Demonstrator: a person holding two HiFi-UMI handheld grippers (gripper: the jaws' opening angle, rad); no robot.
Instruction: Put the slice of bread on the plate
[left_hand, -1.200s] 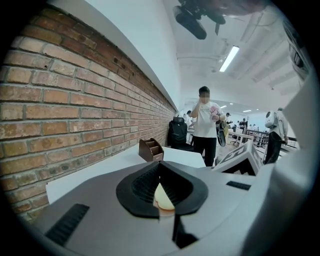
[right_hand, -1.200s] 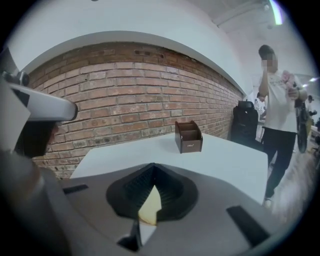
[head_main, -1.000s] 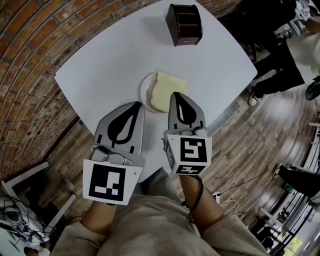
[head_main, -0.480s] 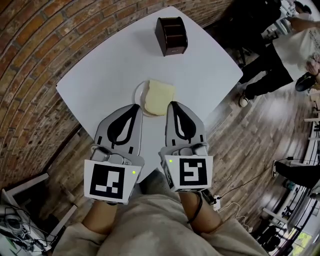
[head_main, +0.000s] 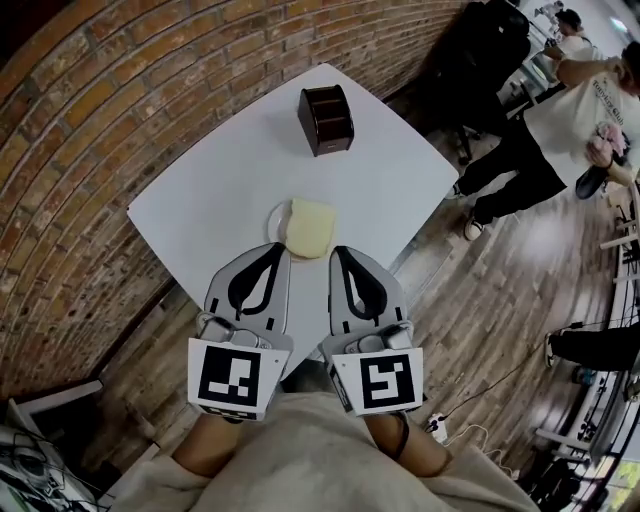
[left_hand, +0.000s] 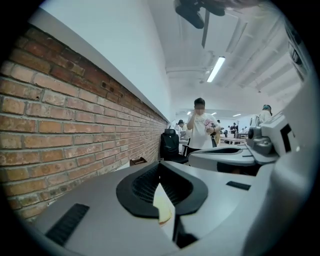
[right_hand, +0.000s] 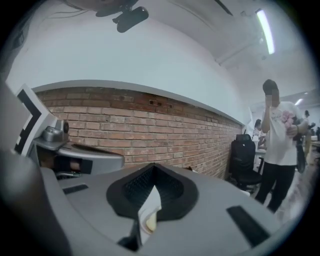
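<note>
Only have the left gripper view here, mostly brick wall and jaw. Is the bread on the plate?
Observer: Yes. The head view shows the slice of bread lying on the plate, covering its right part.
Operator: Right gripper holding anything?
Observer: No. The right gripper is shut and empty.
Operator: Anything else out there?
Observer: One dark brown box on the table, beyond the plate and apart from it.
</note>
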